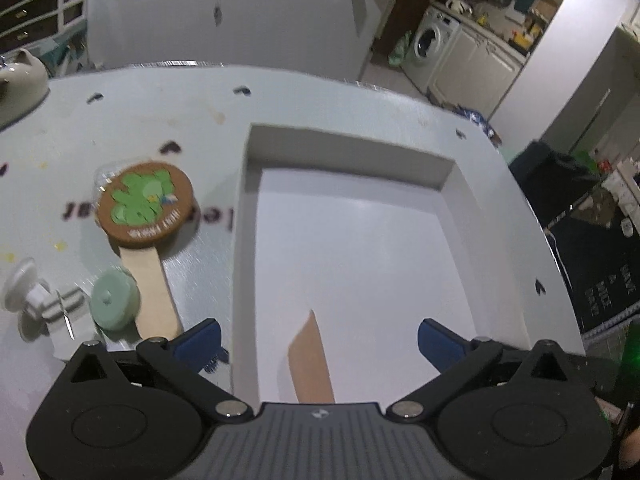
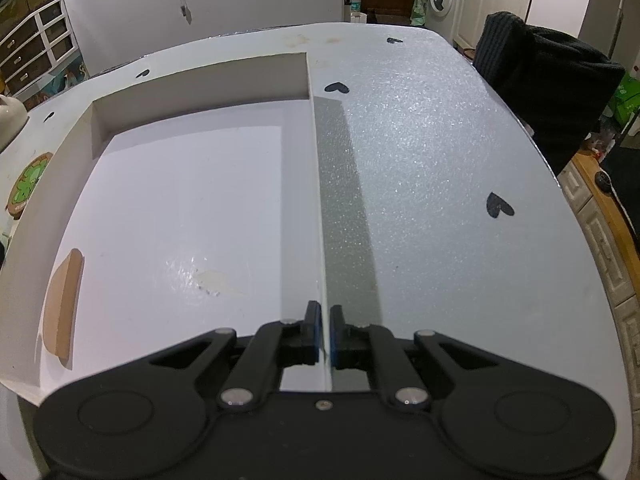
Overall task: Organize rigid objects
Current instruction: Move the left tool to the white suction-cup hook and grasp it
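1. The left gripper (image 1: 320, 340) hangs tilted down over the white box (image 1: 246, 216), jaws spread wide with nothing between them.
2. The right gripper (image 2: 325, 326) is clamped on the box's right wall, by its near edge.
3. A flat brown piece (image 1: 310, 360) lies on the box floor, at the near left wall.
4. Left of the box on the table (image 1: 168, 104) lie a round brown paddle (image 1: 146, 200) with green art, its writing unreadable, a green spool (image 1: 114, 300) and a white plastic part (image 1: 30, 296).
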Motion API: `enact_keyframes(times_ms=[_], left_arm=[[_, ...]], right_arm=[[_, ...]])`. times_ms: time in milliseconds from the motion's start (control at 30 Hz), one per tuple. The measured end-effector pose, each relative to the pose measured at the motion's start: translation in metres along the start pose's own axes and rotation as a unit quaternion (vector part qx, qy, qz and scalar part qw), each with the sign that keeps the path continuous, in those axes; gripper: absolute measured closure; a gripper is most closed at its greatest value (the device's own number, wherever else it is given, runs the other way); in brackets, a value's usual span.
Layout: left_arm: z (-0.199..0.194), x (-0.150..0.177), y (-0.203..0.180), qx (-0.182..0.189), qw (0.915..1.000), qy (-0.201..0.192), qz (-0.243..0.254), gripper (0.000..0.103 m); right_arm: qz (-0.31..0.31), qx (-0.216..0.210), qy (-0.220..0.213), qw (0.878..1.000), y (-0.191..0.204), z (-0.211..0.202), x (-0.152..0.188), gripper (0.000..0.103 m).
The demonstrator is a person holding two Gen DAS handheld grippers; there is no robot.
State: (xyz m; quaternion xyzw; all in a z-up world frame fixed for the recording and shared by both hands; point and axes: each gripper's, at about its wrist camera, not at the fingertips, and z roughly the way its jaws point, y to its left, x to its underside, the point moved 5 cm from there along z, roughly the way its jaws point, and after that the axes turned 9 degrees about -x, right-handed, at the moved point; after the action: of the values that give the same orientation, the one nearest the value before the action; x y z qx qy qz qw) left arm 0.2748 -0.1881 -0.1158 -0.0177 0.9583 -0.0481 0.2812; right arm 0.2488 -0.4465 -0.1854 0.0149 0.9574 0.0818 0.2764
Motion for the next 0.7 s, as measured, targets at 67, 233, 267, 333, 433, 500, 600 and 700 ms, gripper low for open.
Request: enact_keyframes(times_ms=[67, 233, 267, 333, 433, 500, 600, 700], left_arm=[[-0.004, -0.005, 0.005, -0.006, 0.9999, -0.015, -0.005, 0.0], [-0.015, -0.016, 0.025, -0.025, 0.9981, -0.053, -0.02, 0.0], [-0.016, -0.018, 0.031, -0.028, 0.9976, -0.058, -0.027, 0.0], [-0.017, -0.021, 0.042, -0.032, 0.9966, -0.064, -0.042, 0.0], [-0.016, -0.024, 0.062, -0.048, 0.9939, -0.07, -0.07, 0.0], [-0.014, -0.025, 0.075, -0.059, 0.9914, -0.073, -0.091, 0.0], [-0.009, -0.024, 0.097, -0.084, 0.9866, -0.069, -0.122, 0.0], [-0.001, -0.022, 0.122, -0.1, 0.9795, -0.048, -0.168, 0.0]], right_arm=[[0.0, 0.0, 0.0, 1.0, 0.0, 0.0, 0.0, 0.098], [0.001, 0.002, -0.002, 1.0, 0.0, 0.0, 0.001, 0.097], [0.002, 0.002, -0.003, 1.0, 0.0, -0.001, 0.001, 0.097], [0.003, 0.002, -0.003, 1.0, 0.0, -0.001, 0.001, 0.097], [0.004, 0.002, -0.004, 1.0, 0.0, -0.001, 0.001, 0.097], [0.004, 0.002, -0.005, 1.0, 0.0, -0.001, 0.001, 0.097], [0.005, 0.003, -0.005, 1.0, 0.0, -0.001, 0.001, 0.097], [0.005, 0.003, -0.005, 1.0, 0.0, -0.001, 0.001, 0.096]])
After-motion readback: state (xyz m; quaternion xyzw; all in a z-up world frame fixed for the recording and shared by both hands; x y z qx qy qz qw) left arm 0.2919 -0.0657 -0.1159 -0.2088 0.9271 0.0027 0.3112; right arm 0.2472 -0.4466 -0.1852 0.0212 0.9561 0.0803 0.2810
